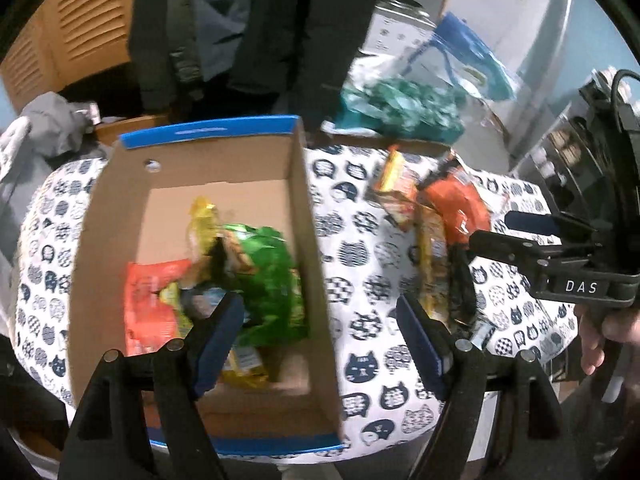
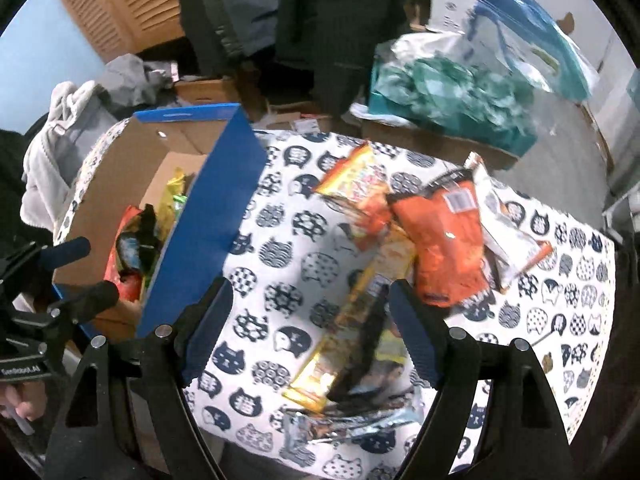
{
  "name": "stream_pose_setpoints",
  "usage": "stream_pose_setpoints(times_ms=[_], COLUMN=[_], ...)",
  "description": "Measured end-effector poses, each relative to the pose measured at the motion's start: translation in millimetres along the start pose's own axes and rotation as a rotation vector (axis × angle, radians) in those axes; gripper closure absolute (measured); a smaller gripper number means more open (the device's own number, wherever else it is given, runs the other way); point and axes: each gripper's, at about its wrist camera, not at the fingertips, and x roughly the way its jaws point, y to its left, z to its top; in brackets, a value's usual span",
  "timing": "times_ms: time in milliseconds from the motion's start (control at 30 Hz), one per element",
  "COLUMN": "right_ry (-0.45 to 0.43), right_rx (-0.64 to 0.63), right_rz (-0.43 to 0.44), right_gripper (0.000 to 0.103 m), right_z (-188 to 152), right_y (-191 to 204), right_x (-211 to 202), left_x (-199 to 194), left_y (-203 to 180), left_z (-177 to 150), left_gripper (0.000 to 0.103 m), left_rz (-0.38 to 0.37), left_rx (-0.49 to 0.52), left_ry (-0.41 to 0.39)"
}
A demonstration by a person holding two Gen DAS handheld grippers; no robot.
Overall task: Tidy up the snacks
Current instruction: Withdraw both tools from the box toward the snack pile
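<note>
A cardboard box with blue rims (image 1: 312, 216) (image 2: 208, 220) stands on the cat-print tablecloth (image 1: 360, 264) (image 2: 280, 264). Inside it lie a green snack bag (image 1: 268, 280), an orange-red packet (image 1: 148, 304) and a yellow packet (image 1: 204, 216). My left gripper (image 1: 320, 340) is open and empty, straddling the box's right wall. My right gripper (image 2: 310, 332) is open above a long yellow-gold snack pack (image 2: 356, 320). An orange bag (image 2: 444, 248) (image 1: 456, 208), a red-yellow packet (image 2: 360, 188) (image 1: 394, 188) and a white packet (image 2: 508, 236) lie beyond it. The right gripper also shows in the left wrist view (image 1: 500, 228).
A silvery wrapper (image 2: 344, 428) lies at the table's near edge. Behind the table are a teal cloth on cartons (image 2: 452, 96), a blue bag (image 2: 528, 28), hanging dark coats (image 1: 256, 20), a louvred wooden door (image 1: 80, 20) and grey clothing (image 2: 72, 120).
</note>
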Motion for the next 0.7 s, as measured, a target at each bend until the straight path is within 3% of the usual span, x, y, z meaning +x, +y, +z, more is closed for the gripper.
stream_pose_setpoints(times_ms=[333, 700], right_ry=[0.035, 0.057], right_rx=[0.051, 0.097], right_rz=[-0.003, -0.004], right_gripper=[0.022, 0.022], right_z=[-21, -35], right_y=[-37, -61], right_x=[5, 11], left_x=[27, 58], left_y=[-54, -74], left_z=[0, -2], left_gripper=[0.023, 0.023], left_rz=[0.008, 0.010], left_rx=[0.109, 0.145], left_ry=[0.046, 0.097])
